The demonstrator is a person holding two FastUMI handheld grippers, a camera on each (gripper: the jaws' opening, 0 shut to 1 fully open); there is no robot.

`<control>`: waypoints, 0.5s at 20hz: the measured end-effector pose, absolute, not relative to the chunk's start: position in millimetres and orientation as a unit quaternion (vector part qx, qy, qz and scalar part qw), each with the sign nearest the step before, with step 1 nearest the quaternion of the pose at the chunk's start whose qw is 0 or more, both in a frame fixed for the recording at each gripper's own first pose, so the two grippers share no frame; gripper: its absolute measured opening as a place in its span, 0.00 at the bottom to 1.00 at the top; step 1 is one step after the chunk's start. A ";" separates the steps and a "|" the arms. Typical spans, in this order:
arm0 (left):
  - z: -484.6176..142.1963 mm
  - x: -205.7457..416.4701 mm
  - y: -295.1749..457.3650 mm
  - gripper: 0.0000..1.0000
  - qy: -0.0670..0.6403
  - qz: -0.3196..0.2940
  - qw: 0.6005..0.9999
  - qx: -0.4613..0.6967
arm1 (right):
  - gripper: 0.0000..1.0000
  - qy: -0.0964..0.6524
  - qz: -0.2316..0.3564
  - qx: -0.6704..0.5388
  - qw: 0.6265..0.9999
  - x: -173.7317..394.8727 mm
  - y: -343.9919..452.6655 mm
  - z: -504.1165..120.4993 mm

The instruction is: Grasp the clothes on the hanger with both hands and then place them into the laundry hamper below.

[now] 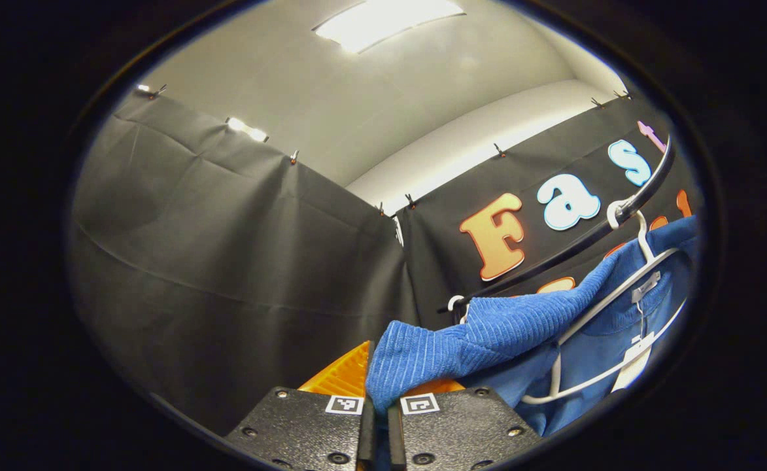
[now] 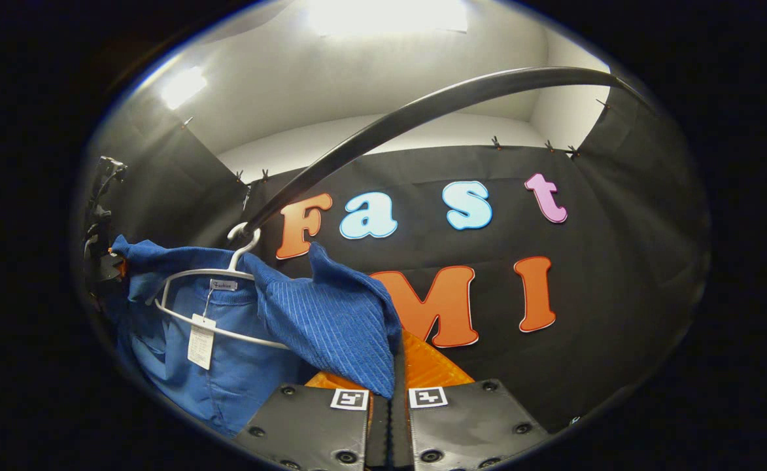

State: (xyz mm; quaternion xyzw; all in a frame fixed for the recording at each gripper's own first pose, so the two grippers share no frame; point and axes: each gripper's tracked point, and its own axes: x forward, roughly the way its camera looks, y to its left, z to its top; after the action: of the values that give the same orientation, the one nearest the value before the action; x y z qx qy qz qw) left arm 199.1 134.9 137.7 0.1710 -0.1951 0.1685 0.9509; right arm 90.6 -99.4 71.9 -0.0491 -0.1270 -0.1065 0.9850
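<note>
left gripper (image 1: 375, 409) clenched on one shoulder of the top (image 1: 488, 327); right gripper (image 2: 388, 396) clenched on the other | top half off the hanger (image 2: 226, 275), hanger on rail (image 2: 422, 108) | shoulders pulled outward to clear the hanger; hamper presumably below

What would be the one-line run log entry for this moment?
left gripper: shut on blue garment | right gripper: shut on blue garment | white hanger: on rail, garment on it

Wrinkled black cloth walls (image 1: 226, 261) meet at a corner, clipped along their top edges. Above them, a pale plaster ceiling (image 1: 370, 98) carries a bright rectangular light panel (image 1: 386, 23).
</note>
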 end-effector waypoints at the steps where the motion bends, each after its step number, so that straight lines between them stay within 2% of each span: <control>1: 133.2 208.7 138.0 0.07 -0.198 0.163 0.954 0.156 | 0.09 -0.131 -0.114 -0.048 0.984 89.9 -97.6 71.9; 6: 67.4 249.8 143.4 0.07 -0.141 0.147 0.977 0.064 | 0.09 -0.143 -0.132 -0.061 0.979 82.8 -74.8 72.1; 8: 60.0 257.4 138.5 0.07 -0.136 0.127 0.981 0.045 | 0.12 -0.145 -0.156 -0.077 0.974 79.2 -74.3 75.9; 10: 63.5 263.9 137.3 0.08 -0.127 0.106 0.986 0.033 | 0.09 -0.144 -0.188 -0.087 0.968 77.1 -75.9 83.7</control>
State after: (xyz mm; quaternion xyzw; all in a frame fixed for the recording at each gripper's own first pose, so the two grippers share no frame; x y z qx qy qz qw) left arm 263.9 137.3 63.5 0.0330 -0.1270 0.1059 0.9857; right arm 77.1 -75.9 83.7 -0.0873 -0.1441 -0.1880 0.9676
